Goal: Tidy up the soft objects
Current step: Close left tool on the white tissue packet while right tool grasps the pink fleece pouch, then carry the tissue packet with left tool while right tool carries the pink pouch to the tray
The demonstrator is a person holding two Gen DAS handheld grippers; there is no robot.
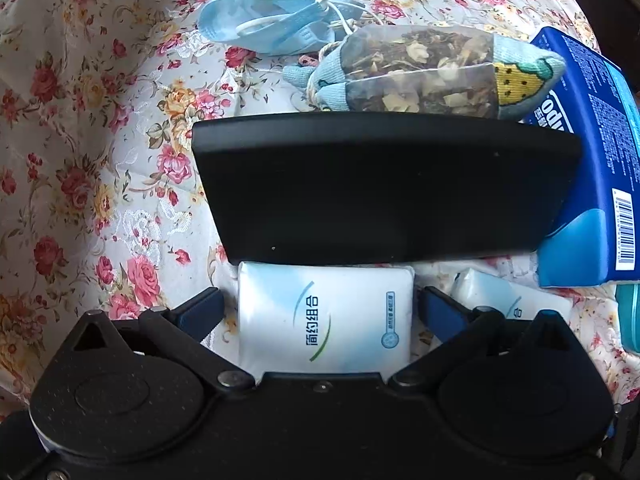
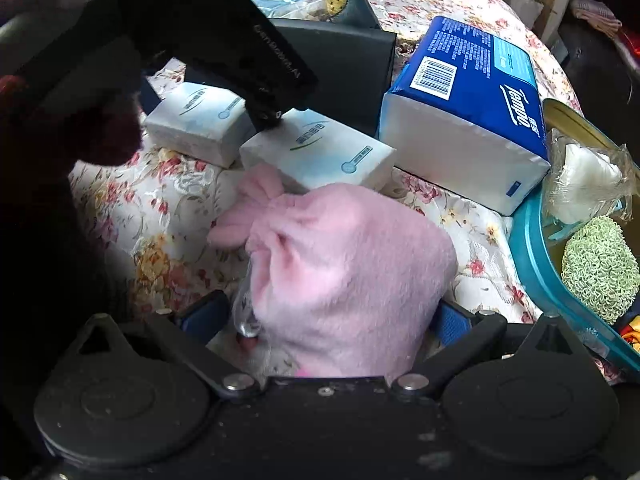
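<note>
In the left wrist view my left gripper (image 1: pixel 320 308) stands around a white tissue pack (image 1: pixel 324 320), its blue fingers (image 1: pixel 202 308) close on both sides; touching or not is unclear. A second white pack (image 1: pixel 504 300) lies to its right. In the right wrist view my right gripper (image 2: pixel 332 320) is shut on a pink fluffy pouch (image 2: pixel 348 272). Both white packs (image 2: pixel 320 152) and the left gripper body (image 2: pixel 224 40) show ahead of it. A blue face mask (image 1: pixel 272 20) and a dried-flower sachet (image 1: pixel 424 72) lie farther back.
A black box (image 1: pixel 380 192) stands behind the packs. A big blue Tempo tissue pack (image 2: pixel 472 100) lies right of it. A teal basket (image 2: pixel 532 256) at the right edge holds a green knitted scrubber (image 2: pixel 600 268) and a plastic bag of white material (image 2: pixel 584 180). A floral cloth (image 1: pixel 88 140) covers the surface.
</note>
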